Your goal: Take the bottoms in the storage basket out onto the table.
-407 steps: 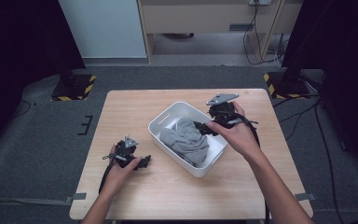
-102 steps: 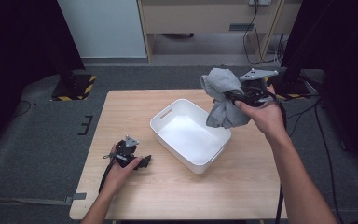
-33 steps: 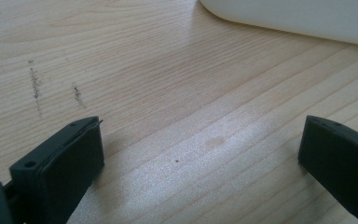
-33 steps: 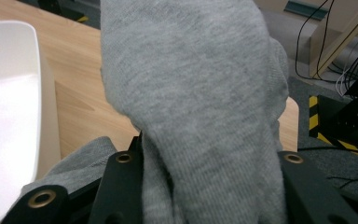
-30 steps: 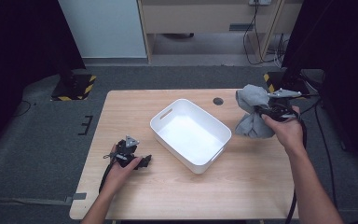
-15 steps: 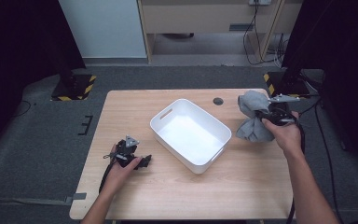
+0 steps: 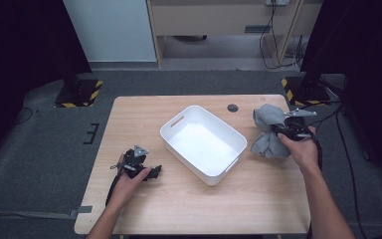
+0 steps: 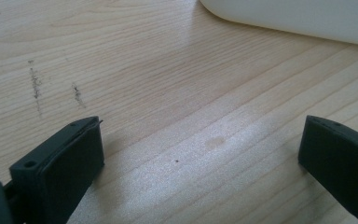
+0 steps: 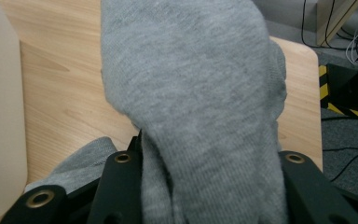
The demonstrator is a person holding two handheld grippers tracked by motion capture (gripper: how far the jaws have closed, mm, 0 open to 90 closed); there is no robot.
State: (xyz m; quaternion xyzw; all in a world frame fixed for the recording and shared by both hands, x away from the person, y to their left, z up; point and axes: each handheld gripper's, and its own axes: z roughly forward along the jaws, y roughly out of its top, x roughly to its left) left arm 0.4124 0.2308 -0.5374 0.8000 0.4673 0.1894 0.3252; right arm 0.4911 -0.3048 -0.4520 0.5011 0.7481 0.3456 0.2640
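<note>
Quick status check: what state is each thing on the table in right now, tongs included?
Grey cloth: bunched, clamped in the right tongs, right of the tub.
White tub: upright, empty.
Right tongs: shut on the cloth.
Left tongs: open, nothing between the jaws, low over the table.

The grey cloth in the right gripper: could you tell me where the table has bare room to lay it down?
Bare wood lies between the white bin and the table's right edge, under the grey cloth held by the right gripper. The near strip is free too. The left gripper occupies the near-left.
</note>
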